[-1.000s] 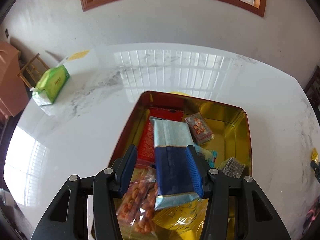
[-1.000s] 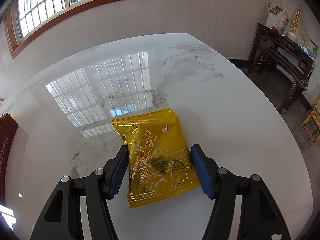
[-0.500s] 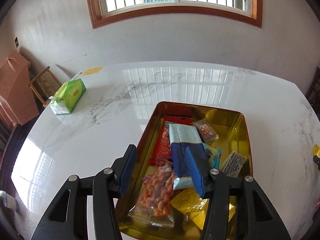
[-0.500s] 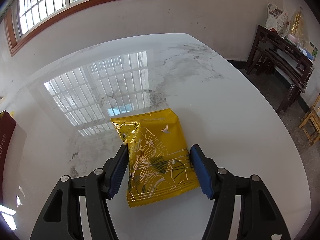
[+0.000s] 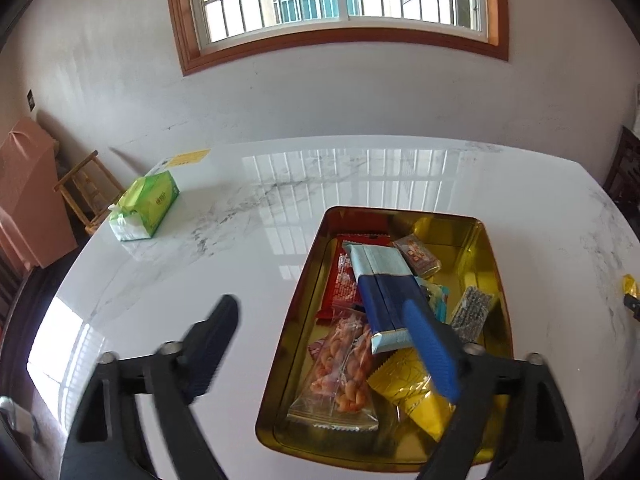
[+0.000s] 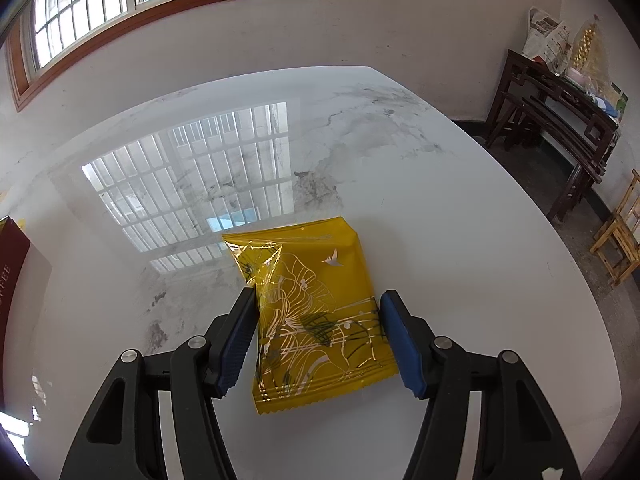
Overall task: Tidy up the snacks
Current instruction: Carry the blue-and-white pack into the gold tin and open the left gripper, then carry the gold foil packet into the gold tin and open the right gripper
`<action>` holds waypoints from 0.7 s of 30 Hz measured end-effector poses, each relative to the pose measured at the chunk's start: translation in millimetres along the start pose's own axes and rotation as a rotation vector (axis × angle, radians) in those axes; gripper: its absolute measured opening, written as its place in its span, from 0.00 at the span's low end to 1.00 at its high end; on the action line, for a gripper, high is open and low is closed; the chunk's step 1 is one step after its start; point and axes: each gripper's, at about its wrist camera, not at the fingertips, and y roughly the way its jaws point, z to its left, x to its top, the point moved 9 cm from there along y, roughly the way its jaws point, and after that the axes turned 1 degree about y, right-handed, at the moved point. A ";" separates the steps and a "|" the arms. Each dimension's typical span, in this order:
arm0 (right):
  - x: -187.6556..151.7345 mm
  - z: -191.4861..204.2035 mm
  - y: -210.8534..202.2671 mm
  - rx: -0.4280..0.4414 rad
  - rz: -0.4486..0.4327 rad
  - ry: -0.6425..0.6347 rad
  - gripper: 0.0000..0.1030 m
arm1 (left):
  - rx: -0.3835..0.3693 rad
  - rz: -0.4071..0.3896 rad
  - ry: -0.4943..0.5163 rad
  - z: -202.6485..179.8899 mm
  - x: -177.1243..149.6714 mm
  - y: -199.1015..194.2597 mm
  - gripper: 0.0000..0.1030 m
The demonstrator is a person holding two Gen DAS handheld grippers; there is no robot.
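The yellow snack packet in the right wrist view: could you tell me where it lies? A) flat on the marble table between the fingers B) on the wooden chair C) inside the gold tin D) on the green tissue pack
A: the yellow snack packet lies flat on the marble table, between the right gripper's fingers.

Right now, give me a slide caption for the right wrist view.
Right gripper straddles a yellow snack packet lying flat on the marble table.

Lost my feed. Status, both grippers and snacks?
Left gripper opening, empty, blue pack lying in tin. Right gripper straddling yellow pack on table. Nothing in the way.
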 end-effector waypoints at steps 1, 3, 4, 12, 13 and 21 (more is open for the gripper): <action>-1.1 0.8 -0.7 -0.002 0.000 0.000 0.57 | -0.006 -0.012 -0.006 2.1 0.1 -2.9 0.89; -3.0 2.3 -2.0 -0.005 0.000 0.002 0.57 | -0.012 -0.014 -0.016 5.1 -1.3 -5.2 0.91; -3.2 3.1 -2.8 -0.006 0.000 0.003 0.57 | -0.012 -0.013 -0.019 6.8 -2.2 -5.9 0.91; -13.2 16.4 -11.0 0.002 -0.001 0.010 0.58 | -0.005 -0.071 -0.009 21.8 -9.1 -19.1 0.92; -14.6 18.5 -12.3 0.004 -0.001 0.011 0.58 | -0.004 -0.084 -0.002 24.5 -9.9 -21.1 0.92; -29.3 51.8 -25.8 0.055 -0.007 0.002 0.56 | -0.017 -0.142 -0.029 55.2 -16.9 -18.5 0.92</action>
